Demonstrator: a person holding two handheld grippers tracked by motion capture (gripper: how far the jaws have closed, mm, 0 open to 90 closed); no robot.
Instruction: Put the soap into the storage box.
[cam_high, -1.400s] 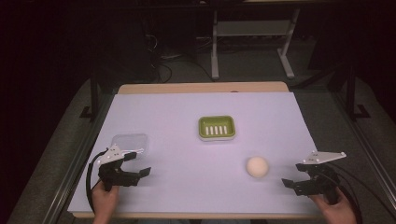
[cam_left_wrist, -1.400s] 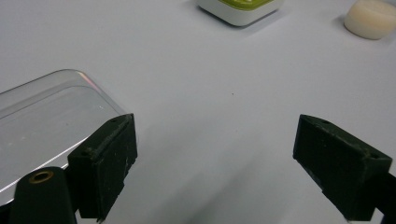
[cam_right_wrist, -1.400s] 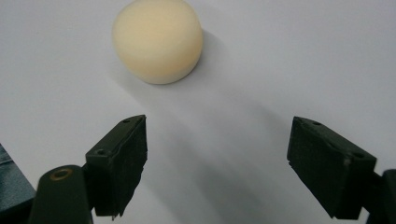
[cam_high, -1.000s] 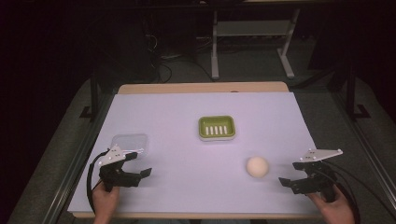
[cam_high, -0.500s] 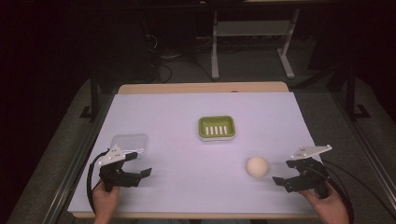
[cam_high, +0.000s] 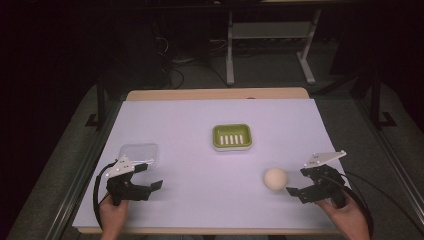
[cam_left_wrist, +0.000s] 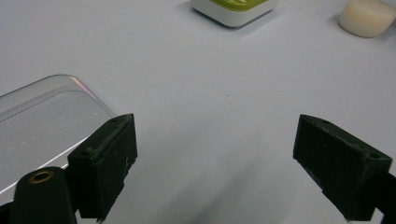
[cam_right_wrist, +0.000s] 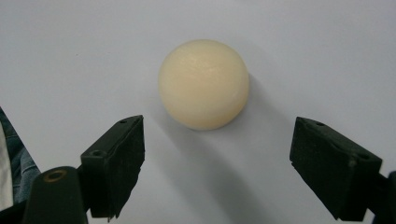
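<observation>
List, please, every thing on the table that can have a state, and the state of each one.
Round cream soap: on the table, untouched, ahead of the open jaws.
Green soap dish: upright, empty.
Clear lid: flat on the table, off the dish.
Right gripper: open, close to the soap.
Left gripper: open, holding nothing.

The soap (cam_high: 275, 178) is plain cream. The dish (cam_high: 231, 136) is lime green with white slots and a white base. The lid (cam_high: 139, 151) is clear, the table (cam_high: 200, 115) cover pale lilac.
</observation>
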